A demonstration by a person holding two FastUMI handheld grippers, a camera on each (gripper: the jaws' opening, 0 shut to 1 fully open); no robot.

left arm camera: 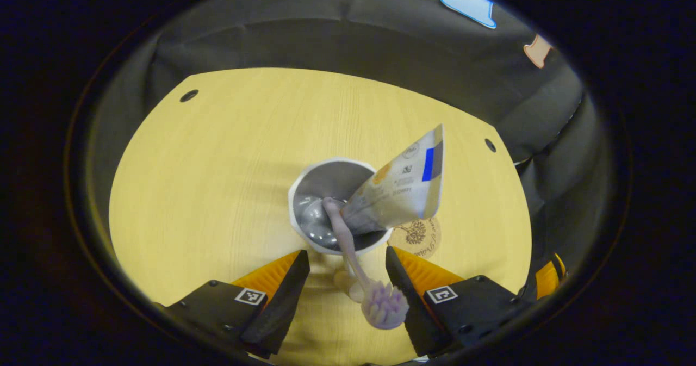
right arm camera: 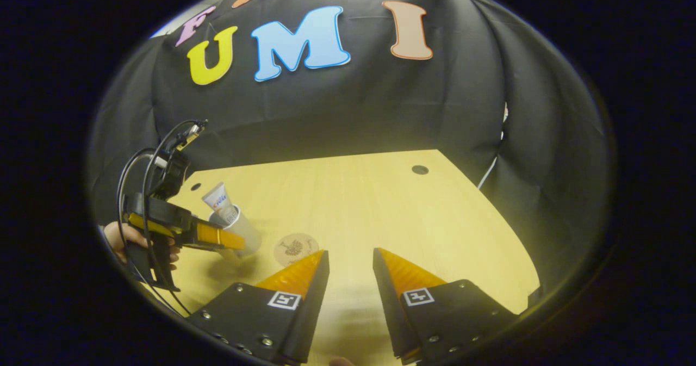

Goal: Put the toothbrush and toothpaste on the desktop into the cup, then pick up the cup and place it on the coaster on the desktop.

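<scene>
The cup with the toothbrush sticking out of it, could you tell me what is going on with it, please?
A person is working two handheld grippers at a wooden desktop. The toothbrush and toothpaste already stand in the cup. The left gripper is open around the cup, apparently about to grasp it; the coaster lies bare right beside it. The right gripper hovers open and empty over the desktop.

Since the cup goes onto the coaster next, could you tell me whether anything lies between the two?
Nothing visible does. The cup, holding the toothbrush and toothpaste, stands just beside the coaster, with only bare desktop between them.
</scene>
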